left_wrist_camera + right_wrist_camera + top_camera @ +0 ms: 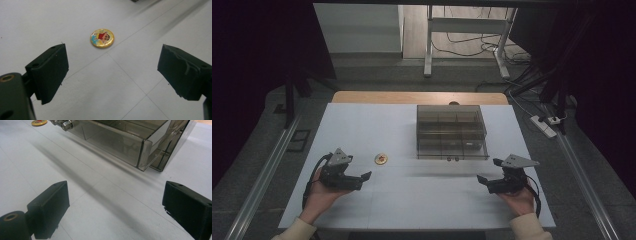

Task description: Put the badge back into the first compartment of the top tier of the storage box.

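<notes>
Badge (102,38) lay flat on the white table (377,200), just ahead of the left tool (364,178), whose jaws gaped wide.
Being so thin, it wanted a low, level approach, jaws straddling its rim; the right tool (482,181) waited wide near the clear box (452,132).

White table (377,130) carries two things – round badge (381,159) & smoky clear compartment box (452,132), well apart.

One round badge (381,159) lies on the one white table (362,130). One smoky clear organizer box (451,132) stands there (its compartments are too dim to count). Two grippers, left gripper (360,179) and right gripper (485,181), each with two jaws.
</notes>
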The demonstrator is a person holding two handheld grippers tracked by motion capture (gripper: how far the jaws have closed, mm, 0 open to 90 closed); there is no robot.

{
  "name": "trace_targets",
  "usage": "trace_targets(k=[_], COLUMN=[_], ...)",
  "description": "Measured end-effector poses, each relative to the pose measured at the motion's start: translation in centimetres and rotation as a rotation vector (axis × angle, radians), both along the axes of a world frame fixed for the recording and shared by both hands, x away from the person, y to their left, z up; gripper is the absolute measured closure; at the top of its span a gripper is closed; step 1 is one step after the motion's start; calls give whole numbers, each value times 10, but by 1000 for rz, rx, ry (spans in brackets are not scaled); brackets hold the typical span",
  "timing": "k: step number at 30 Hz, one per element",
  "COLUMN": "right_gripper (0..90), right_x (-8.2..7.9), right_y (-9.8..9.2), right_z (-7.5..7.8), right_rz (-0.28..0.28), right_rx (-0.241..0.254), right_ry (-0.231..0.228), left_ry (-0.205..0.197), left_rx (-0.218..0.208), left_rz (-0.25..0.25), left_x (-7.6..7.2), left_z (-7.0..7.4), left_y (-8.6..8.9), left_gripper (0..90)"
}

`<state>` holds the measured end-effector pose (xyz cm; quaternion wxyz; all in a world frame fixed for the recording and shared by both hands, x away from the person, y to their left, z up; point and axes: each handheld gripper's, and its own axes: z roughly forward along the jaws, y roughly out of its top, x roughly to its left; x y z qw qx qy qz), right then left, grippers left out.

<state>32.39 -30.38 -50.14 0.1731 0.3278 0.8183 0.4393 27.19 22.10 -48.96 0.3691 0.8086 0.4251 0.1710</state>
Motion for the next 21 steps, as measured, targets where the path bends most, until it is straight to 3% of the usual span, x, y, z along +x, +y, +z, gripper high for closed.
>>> trace_targets(k=[21], right_gripper=[69], right_x=[1], right_y=[1], right_z=[-1], right_rz=[-3], right_rx=[-5], right_ry=[6], left_ry=[14], left_rx=[15], left_rz=[-31], left_x=[19], left_z=[6], left_y=[-13], left_gripper=[100])
